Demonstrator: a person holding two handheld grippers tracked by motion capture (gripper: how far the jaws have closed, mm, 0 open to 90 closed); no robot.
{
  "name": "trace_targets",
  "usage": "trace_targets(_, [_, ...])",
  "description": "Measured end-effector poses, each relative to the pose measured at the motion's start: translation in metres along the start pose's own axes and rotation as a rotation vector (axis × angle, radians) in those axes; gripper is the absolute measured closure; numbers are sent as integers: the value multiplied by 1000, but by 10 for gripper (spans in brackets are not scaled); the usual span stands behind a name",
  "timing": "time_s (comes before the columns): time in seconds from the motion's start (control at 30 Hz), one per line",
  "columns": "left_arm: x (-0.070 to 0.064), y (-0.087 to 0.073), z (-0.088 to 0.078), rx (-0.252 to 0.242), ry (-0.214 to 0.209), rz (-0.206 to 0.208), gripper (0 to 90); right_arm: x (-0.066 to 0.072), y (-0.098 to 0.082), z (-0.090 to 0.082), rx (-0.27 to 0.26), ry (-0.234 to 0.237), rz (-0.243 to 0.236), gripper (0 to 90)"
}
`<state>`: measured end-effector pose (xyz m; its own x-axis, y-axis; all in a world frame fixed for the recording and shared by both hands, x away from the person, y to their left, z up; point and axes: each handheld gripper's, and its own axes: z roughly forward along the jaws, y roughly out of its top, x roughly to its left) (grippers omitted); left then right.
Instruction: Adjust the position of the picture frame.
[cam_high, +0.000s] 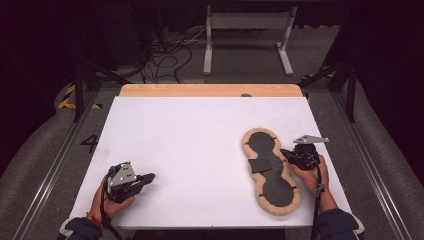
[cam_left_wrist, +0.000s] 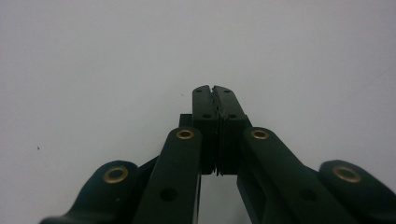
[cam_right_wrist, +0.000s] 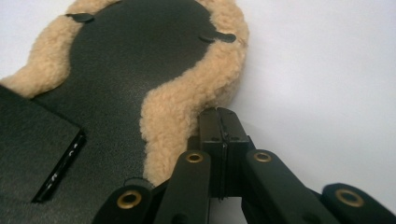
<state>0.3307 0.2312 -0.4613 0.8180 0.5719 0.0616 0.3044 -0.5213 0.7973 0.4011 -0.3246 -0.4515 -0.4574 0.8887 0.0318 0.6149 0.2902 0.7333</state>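
The right gripper (cam_right_wrist: 221, 112) is fully closed, empty, its tips touching the fleece edge of the pad (cam_right_wrist: 135, 74) at centre frame. At lower left of the high view, the left gripper (cam_high: 148, 177) is closed on nothing over the bare white surface (cam_high: 190, 140).

pad (cam_high: 272, 175) on table (cam_high: 190, 135) right | left tool (cam_high: 150, 177) well left

A white table (cam_high: 200, 150) stands on grey carpet (cam_high: 45, 145), with cables (cam_high: 167, 55) and a dim white frame (cam_high: 247, 37) behind.

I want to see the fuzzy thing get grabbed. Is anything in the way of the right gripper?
No, nothing visible is in the way. The right gripper, jaws shut, sits right against the woolly tan edge of the black fleece-trimmed pad on the white table, with nothing between them.
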Motion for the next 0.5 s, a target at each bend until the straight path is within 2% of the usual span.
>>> trace_targets(0.13, [0, 0, 1, 6, -1, -3, 886, 17, 10, 11, 15, 12, -26, 900])
trace_targets(0.2, [0, 0, 2, 8, -3, -4, 888, 20, 12, 13, 21, 18, -27, 900])
trace_targets(0.3, [-3, 2, 5, 18, -11, 11, 886, 29, 19, 21, 27, 56, -51, 900])
trace_targets(0.4, [-6, 5, 9, 19, -23, 27, 884, 34, 22, 24, 35, 62, -60, 900])
trace_targets(0.5, [-8, 7, 12, 24, -34, 34, 884, 43, 26, 29, 36, 79, -91, 900])
